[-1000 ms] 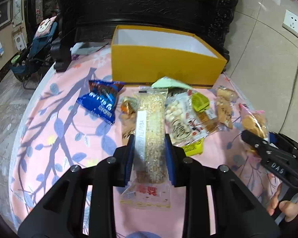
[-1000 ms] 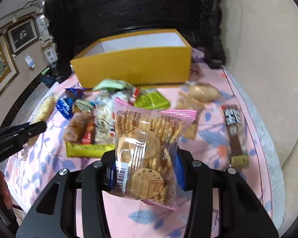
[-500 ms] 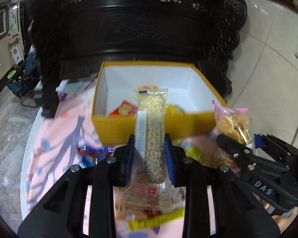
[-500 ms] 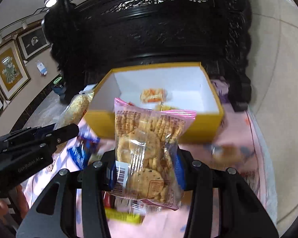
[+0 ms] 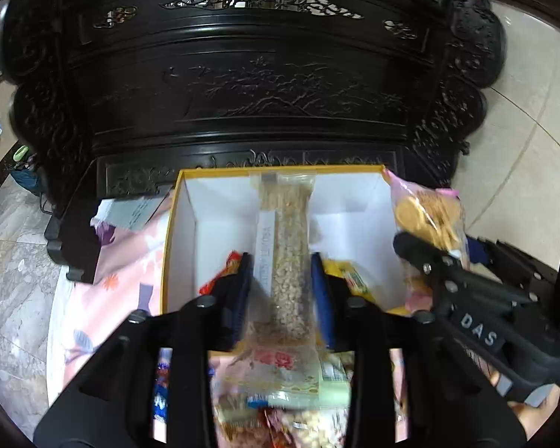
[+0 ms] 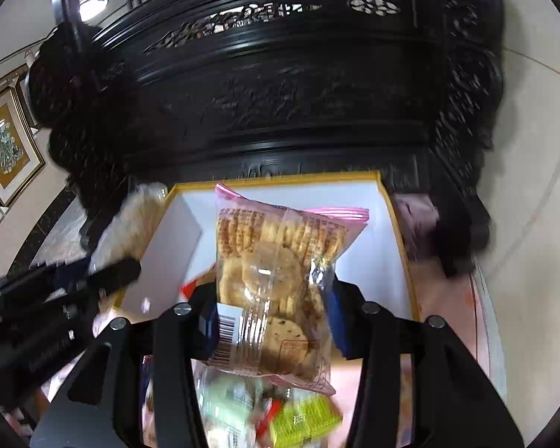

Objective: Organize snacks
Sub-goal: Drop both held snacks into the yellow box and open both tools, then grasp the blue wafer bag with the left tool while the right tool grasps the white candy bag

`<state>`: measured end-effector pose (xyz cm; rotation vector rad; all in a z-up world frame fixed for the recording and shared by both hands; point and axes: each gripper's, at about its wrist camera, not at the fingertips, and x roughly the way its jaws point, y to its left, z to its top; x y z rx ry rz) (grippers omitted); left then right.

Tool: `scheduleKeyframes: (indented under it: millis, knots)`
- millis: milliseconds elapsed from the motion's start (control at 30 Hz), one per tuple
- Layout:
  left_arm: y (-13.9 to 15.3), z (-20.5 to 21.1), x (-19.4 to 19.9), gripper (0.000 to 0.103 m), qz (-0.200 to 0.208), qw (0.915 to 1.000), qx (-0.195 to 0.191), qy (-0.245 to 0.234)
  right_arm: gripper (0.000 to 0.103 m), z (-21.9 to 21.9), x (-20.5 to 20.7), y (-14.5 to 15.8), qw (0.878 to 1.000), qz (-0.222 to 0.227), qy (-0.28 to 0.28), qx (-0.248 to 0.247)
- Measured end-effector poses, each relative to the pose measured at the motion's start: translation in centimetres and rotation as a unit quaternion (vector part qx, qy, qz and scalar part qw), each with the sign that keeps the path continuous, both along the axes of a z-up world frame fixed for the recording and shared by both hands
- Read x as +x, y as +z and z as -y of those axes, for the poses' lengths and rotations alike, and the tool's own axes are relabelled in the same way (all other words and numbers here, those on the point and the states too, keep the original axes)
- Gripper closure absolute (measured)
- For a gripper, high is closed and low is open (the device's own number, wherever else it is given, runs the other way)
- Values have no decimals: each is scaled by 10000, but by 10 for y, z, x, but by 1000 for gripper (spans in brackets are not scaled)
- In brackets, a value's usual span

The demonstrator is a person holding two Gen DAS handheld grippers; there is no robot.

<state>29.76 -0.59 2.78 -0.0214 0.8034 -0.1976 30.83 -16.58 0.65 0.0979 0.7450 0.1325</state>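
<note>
My left gripper (image 5: 282,280) is shut on a long clear packet of grain bar (image 5: 289,254) and holds it above the open yellow box (image 5: 170,231). My right gripper (image 6: 270,298) is shut on a pink-edged clear bag of cookies (image 6: 276,272), also held over the yellow box (image 6: 401,239). The cookie bag (image 5: 427,212) and right gripper (image 5: 429,257) show at the right in the left wrist view. The grain bar (image 6: 130,227) and left gripper (image 6: 104,276) show at the left in the right wrist view. A red snack (image 5: 220,272) and a yellow snack (image 5: 349,276) lie in the box.
A dark carved wooden chair back (image 5: 265,86) stands right behind the box. The pink flowered tablecloth (image 5: 108,298) lies under it. Several loose snacks (image 6: 302,418) lie on the cloth below the grippers. A white paper (image 5: 130,211) lies left of the box.
Both grippers have lifted and moved forward from the snack pile to above the box, each still holding its packet. The box now fills the lower middle of both views.
</note>
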Motion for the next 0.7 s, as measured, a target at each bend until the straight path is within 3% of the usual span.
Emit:
scheduleKeyframes:
  millis: [33, 67, 200, 333, 400, 533, 600, 700]
  knots:
    - [1, -2, 4, 14, 58, 9999, 25, 99, 38, 1, 9, 0, 9998, 37, -126, -181]
    - [4, -8, 7, 10, 225, 9994, 19, 246, 29, 3, 14, 0, 9994, 45, -202, -283]
    - [1, -27, 0, 10, 283, 9991, -35, 326, 29, 18, 1, -1, 9997, -94, -145, -199]
    - [-14, -43, -40, 10, 223, 9995, -82, 216, 24, 24, -56, -19, 9984, -413, 343, 150]
    - [-28, -50, -71, 10, 220, 9995, 15, 205, 13, 21, -84, -38, 9971, -548, 493, 172]
    - [-65, -71, -125, 10, 52, 9992, 149, 355, 11, 2, -139, -95, 9906, -1042, 736, 501]
    - [-80, -87, -145, 10, 19, 9978, 193, 638, 11, -14, -156, -110, 9914, -1011, 755, 335]
    - [-101, -113, -165, 10, -215, 9951, 108, 954, 11, -48, -163, -128, 9924, -866, 780, -389]
